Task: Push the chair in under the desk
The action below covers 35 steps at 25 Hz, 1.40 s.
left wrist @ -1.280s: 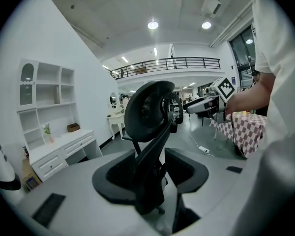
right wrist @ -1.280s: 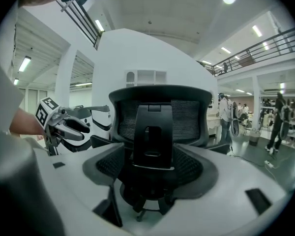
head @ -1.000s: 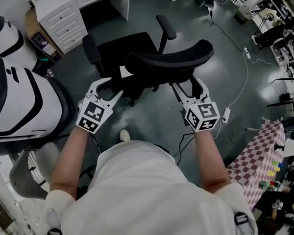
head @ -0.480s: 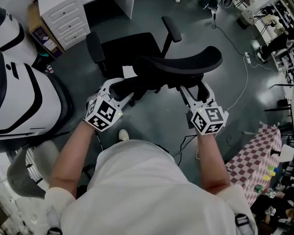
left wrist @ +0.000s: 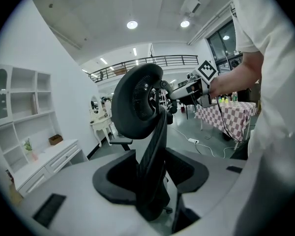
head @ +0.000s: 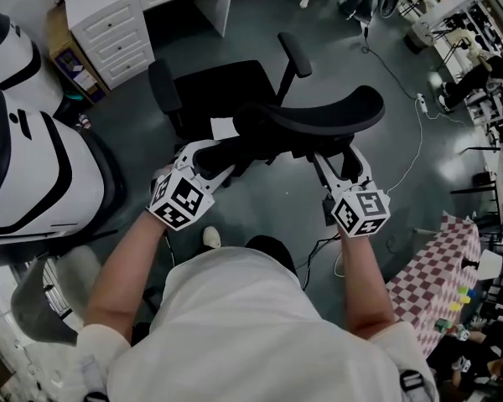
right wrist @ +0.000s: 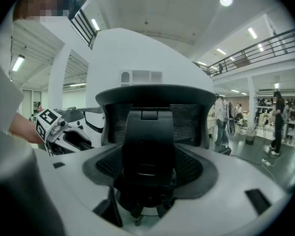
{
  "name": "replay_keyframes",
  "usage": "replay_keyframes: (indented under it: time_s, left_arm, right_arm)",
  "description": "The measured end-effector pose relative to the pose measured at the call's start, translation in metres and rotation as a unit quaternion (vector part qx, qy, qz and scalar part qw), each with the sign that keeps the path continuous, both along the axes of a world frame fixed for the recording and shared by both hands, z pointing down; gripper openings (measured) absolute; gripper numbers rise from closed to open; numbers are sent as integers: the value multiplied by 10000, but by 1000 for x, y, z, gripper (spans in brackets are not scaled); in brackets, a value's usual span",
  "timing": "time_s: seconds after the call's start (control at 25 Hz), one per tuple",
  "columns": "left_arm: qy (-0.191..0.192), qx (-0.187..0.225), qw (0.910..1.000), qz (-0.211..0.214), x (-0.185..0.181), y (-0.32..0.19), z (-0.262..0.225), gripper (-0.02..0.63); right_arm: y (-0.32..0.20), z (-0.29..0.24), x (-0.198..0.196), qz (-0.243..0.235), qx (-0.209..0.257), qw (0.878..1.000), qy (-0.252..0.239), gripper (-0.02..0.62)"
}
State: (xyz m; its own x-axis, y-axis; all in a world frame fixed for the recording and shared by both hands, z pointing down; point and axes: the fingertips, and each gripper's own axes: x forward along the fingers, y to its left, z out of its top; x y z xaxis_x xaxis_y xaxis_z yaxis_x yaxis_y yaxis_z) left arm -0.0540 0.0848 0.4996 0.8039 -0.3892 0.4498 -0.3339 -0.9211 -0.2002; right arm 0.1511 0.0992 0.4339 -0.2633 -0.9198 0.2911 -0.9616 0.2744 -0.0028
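Floor (head: 260,23) open toward desk (head: 109,7) — left tongs (head: 215,157), narrowing, and right tongs (head: 336,154) gape astride chair (head: 310,115).

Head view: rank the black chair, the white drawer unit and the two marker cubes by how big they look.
Largest: black chair.
Then: white drawer unit.
Smallest: left marker cube and right marker cube, alike, so unranked; nearness inflates both.

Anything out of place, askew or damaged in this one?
One small thing: what looks like a white sheet lies at the back of the chair seat, against the backrest. The chair itself stands upright, out on the floor short of the desk, not yet pushed under.
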Motion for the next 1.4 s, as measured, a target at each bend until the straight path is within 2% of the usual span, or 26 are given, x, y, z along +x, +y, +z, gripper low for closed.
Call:
replay_keyframes:
  time_s: [0.28, 0.6, 0.76, 1.4]
  left_arm:
    - [11, -46, 10000, -20, 0, -9, 3, 186]
    - [-74, -304, 9995, -54, 5, -32, 5, 184]
    - [-157, -460, 9988, -16, 14, -43, 6, 180]
    - [-180, -565, 9981, -192, 59, -74, 4, 164]
  right_arm:
    - [-7, 2, 0, 0, 43, 10000, -26, 293]
    - [-31, 2, 4, -227, 78, 9996, -125, 295]
    - [-44, 3, 12, -325, 53, 9993, -154, 295]
    - [-97, 0, 56, -661, 62, 9976, -178, 296]
